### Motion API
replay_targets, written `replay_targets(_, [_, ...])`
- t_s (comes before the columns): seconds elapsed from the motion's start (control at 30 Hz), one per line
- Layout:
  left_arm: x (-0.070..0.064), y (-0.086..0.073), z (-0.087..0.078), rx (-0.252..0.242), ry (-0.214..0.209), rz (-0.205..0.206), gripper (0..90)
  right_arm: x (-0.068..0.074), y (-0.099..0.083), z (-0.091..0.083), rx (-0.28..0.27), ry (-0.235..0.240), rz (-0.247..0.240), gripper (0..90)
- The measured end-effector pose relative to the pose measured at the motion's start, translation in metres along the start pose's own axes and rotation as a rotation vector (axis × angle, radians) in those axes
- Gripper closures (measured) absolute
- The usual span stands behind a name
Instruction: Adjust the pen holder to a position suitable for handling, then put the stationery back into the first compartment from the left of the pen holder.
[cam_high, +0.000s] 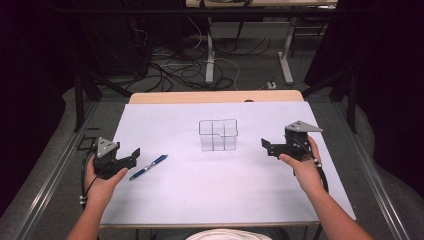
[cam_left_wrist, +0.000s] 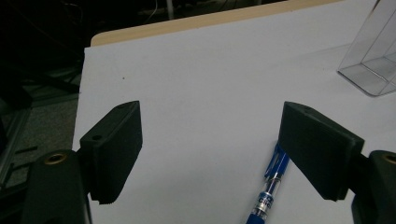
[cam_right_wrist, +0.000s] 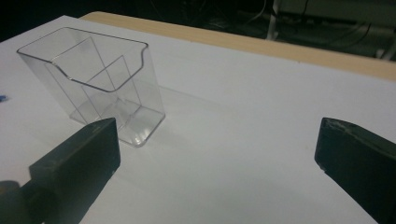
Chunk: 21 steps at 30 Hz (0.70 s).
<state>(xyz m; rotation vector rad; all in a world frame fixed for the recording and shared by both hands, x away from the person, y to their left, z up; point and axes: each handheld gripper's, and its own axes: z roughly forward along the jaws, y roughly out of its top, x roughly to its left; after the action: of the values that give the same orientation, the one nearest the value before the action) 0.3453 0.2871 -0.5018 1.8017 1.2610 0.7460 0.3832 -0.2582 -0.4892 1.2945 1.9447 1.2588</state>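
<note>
Overhead, high view: left gripper (cam_high: 131, 156) and right gripper (cam_high: 270, 148) sit well apart on the white table sheet (cam_high: 200, 185); the blue pen (cam_high: 148, 167) lies just beside the left one, the clear divided holder (cam_high: 218, 135) stands between them.
Left gripper view: jaws spread wide; pen (cam_left_wrist: 271, 186) lies partly behind the right-hand jaw, holder corner (cam_left_wrist: 373, 60) farther off.
Right gripper view: jaws spread, nothing gripped; holder (cam_right_wrist: 93, 79) stands upright ahead, just past the left-hand jaw.

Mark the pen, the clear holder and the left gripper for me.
pen (cam_high: 148, 167): high view, middle of its blue barrel.
clear holder (cam_right_wrist: 95, 79): right gripper view, its front wall.
left gripper (cam_left_wrist: 210, 149): left gripper view, midway between its open jaws.
</note>
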Motion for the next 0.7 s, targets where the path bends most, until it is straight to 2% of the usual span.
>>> replay_targets(0.1, [0.000,0.007,-0.001,0.030,-0.006,0.013,23.1,-0.011,-0.002,-0.001,0.042,0.001,0.086,2.2])
replay_targets(0.17, [0.000,0.012,-0.002,0.056,-0.002,0.041,24.5,-0.016,-0.003,-0.003,0.049,0.000,0.148,7.0])
replay_targets(0.27, [0.000,0.019,0.000,0.093,0.000,0.111,26.3,-0.023,-0.004,-0.003,0.072,0.008,0.188,8.0])
replay_targets(0.3, [0.000,0.021,0.000,0.095,0.004,0.135,26.4,-0.023,-0.005,-0.003,0.073,-0.001,0.191,8.2])
replay_targets(0.37, [-0.001,0.025,0.002,0.114,-0.012,0.156,26.7,-0.023,-0.007,-0.002,0.076,-0.018,0.183,8.2])
replay_targets(0.4, [-0.002,0.027,0.002,0.122,-0.027,0.168,26.7,-0.022,-0.008,-0.002,0.076,-0.018,0.180,8.2])
replay_targets(0.43, [-0.002,0.029,0.003,0.129,-0.029,0.194,26.7,-0.022,-0.008,-0.001,0.071,-0.020,0.170,8.2])
replay_targets(0.5, [-0.005,0.031,0.005,0.145,-0.043,0.211,26.7,-0.021,-0.009,0.000,0.064,-0.025,0.153,7.8])
replay_targets(0.53, [-0.005,0.033,0.006,0.164,-0.039,0.236,26.8,-0.019,-0.009,0.000,0.065,-0.026,0.147,6.3])
replay_targets(0.6, [-0.006,0.035,0.009,0.197,-0.056,0.249,27.1,-0.018,-0.010,0.001,0.067,-0.030,0.137,4.0])
replay_targets(0.67, [-0.006,0.037,0.012,0.231,-0.101,0.261,33.0,-0.016,-0.011,0.002,0.066,-0.029,0.128,3.0])
replay_targets(0.7, [-0.007,0.037,0.014,0.246,-0.111,0.265,33.8,-0.015,-0.011,0.002,0.069,-0.030,0.127,2.2])
